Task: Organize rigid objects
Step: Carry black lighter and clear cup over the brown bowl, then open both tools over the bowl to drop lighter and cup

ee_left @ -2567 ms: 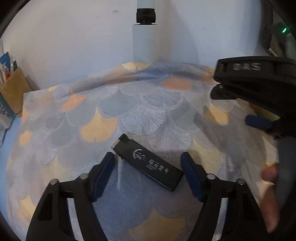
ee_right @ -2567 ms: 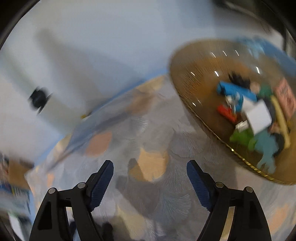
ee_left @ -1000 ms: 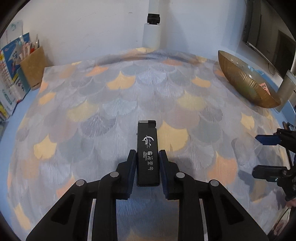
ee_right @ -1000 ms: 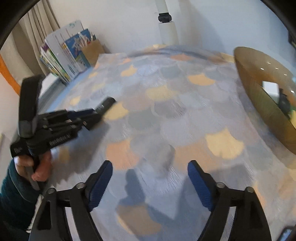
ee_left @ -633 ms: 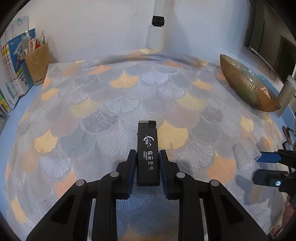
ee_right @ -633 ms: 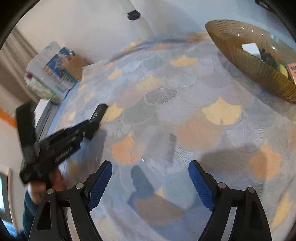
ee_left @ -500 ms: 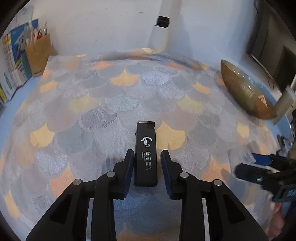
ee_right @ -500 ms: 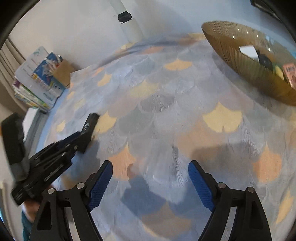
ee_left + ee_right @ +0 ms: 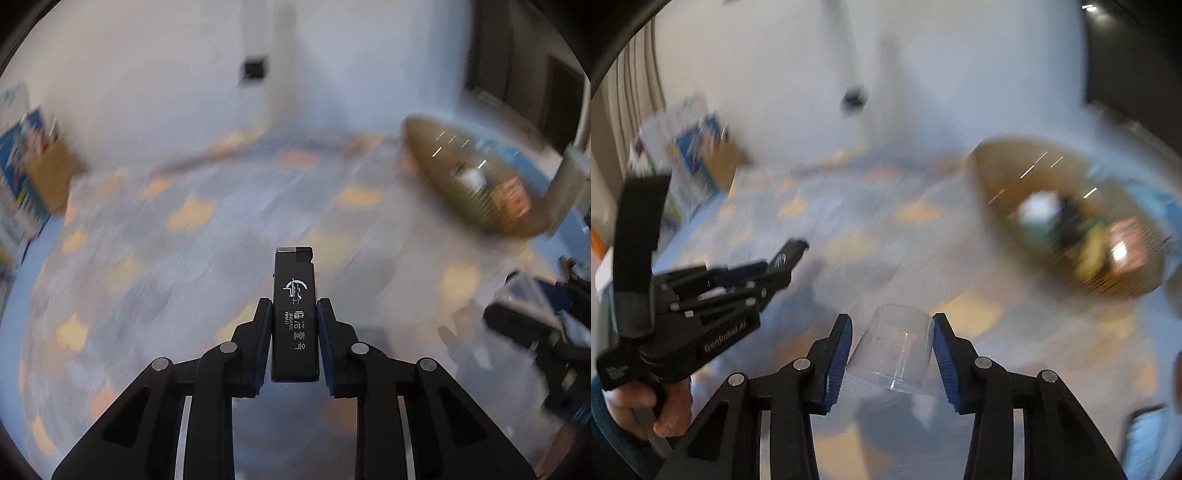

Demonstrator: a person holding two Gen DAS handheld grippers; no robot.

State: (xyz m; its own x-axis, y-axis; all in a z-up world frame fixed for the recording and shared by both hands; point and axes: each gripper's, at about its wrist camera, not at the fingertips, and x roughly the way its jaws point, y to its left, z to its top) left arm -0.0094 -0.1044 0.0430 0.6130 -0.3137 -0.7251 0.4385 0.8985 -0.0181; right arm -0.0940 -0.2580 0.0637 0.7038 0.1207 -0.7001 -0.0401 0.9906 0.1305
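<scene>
My left gripper [image 9: 294, 306] is shut on a black lighter-shaped stick [image 9: 294, 273] with white print, held above the patterned tablecloth [image 9: 184, 258]. In the right wrist view that left gripper [image 9: 777, 271] hangs at the left with the stick's tip [image 9: 792, 251] jutting out. My right gripper [image 9: 891, 323] has a clear plastic cup [image 9: 897, 350] lying sideways between its blue pads [image 9: 940, 350]. Its jaws are closing and both pads touch the cup's sides. In the left wrist view the right gripper [image 9: 532, 314] and the cup [image 9: 521, 291] show blurred at the right edge.
An amber ribbed bowl [image 9: 439, 184] [image 9: 991, 184] with several small items stands at the right back. Books and a cardboard pen holder [image 9: 51, 177] [image 9: 720, 162] sit at the left back. A white post with a black camera [image 9: 255, 70] stands against the wall. A hand [image 9: 668, 410] grips the left tool.
The right jaws have come in around the clear cup, which was not between them before. Both grippers have shifted and the views are now motion-blurred. The left grip on the black stick is unchanged.
</scene>
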